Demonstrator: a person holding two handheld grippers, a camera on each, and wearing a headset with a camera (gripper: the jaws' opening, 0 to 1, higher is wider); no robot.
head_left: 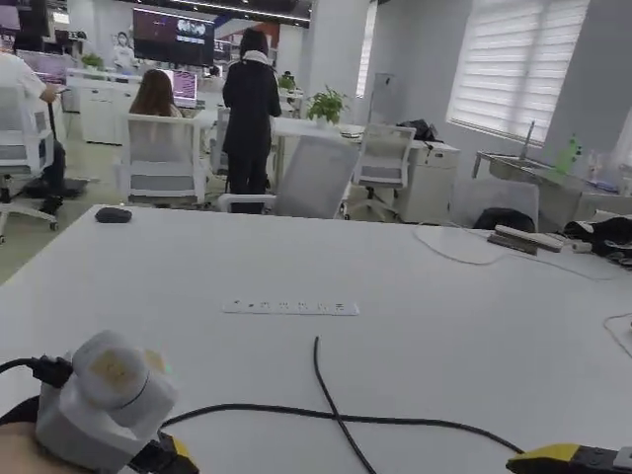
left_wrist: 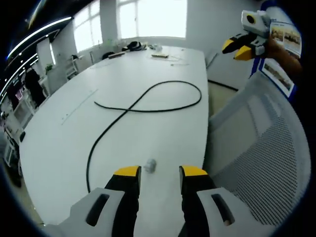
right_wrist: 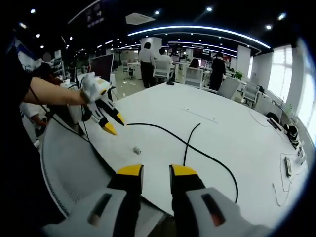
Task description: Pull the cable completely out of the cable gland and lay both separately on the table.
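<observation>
Your left gripper (left_wrist: 160, 171) and right gripper (right_wrist: 157, 170) stood spread, empty; the gland (left_wrist: 149, 165) lay lower centre, apart from the cable (left_wrist: 143, 109) looped mid-frame.

The cable (left_wrist: 132, 107) is thin and black. It lies flat on the white table (left_wrist: 163, 133), fully out of the cable gland (left_wrist: 149, 165). It makes one wide open loop and crosses over itself one time (head_left: 339, 417). One of its free ends points to the middle of the table, and its long part runs along the near side (right_wrist: 188, 146). The cable gland is a small light grey piece, short and round. It lies alone near the table's near edge (right_wrist: 137, 149), apart from the cable and not touching it.
</observation>
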